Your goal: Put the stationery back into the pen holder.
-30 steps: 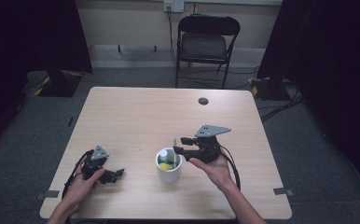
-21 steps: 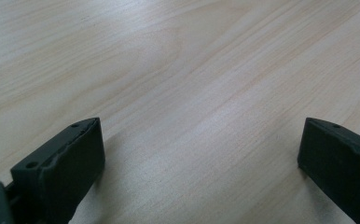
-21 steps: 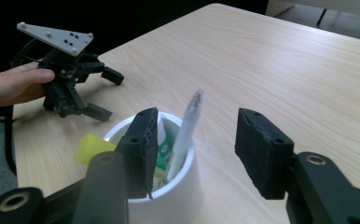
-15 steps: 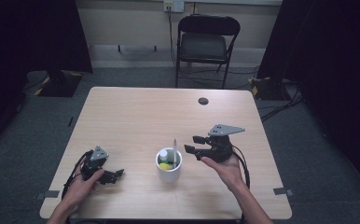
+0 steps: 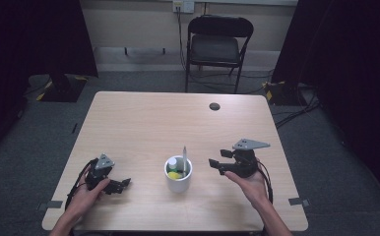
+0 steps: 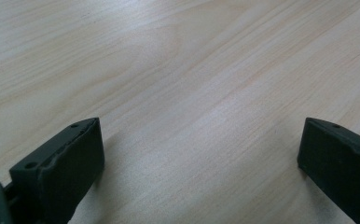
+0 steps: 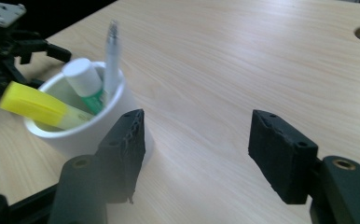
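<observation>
Your right hand-held gripper (image 5: 213,164) sits just right of the white cup (image 5: 178,180), jaws apart with nothing between them, having just been opening. The cup stands upright mid-tabletop (image 5: 153,123), holding a yellow highlighter (image 7: 38,105), glue stick (image 7: 82,79) and pen (image 7: 111,51). Your left hand-held gripper (image 5: 125,183) rests released near the tabletop's near left edge.

Surface (image 5: 143,123): light wood grain, rectangular, with a round dark grommet hole (image 5: 214,106) near the far edge, right of centre. Black folding chair (image 5: 216,46) stands beyond the far edge, facing the surface, apart from it. Grey carpet floor (image 5: 40,142) all round. Cables (image 5: 296,110) trail on the floor at far right. Wall socket (image 5: 183,5) above the chair. Dark curtains (image 5: 30,39) flank both sides.
</observation>
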A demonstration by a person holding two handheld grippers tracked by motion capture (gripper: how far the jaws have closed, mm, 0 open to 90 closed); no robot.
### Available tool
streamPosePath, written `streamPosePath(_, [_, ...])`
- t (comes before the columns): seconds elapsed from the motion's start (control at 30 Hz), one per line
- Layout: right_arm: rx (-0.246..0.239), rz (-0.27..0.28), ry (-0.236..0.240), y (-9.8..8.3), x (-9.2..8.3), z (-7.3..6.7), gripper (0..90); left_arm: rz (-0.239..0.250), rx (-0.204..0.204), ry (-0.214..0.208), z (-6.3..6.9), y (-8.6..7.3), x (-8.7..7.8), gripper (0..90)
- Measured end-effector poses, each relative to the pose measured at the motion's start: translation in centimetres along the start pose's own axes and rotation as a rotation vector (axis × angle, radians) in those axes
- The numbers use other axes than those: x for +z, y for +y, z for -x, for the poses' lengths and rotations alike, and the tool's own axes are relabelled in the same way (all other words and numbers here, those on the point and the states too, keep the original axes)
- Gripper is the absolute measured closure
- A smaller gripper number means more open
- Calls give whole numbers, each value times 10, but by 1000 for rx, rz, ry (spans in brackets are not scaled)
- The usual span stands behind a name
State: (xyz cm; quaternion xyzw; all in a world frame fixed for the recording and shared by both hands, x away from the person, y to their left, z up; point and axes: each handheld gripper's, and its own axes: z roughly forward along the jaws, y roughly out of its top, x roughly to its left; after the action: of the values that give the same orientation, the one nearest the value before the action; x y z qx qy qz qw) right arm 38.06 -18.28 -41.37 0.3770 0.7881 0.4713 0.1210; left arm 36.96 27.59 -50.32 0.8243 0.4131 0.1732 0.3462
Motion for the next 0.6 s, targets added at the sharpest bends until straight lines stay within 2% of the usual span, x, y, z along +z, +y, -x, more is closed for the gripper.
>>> streamPosePath(0.3, [24, -41, -76, -19, -10, 20, 307, 0, 0, 0, 0, 0, 0, 0])
streamPosePath(0.6, [59, -98, -146, -43, -11, 43, 281, -1, -1, -3, 0, 0, 0, 0])
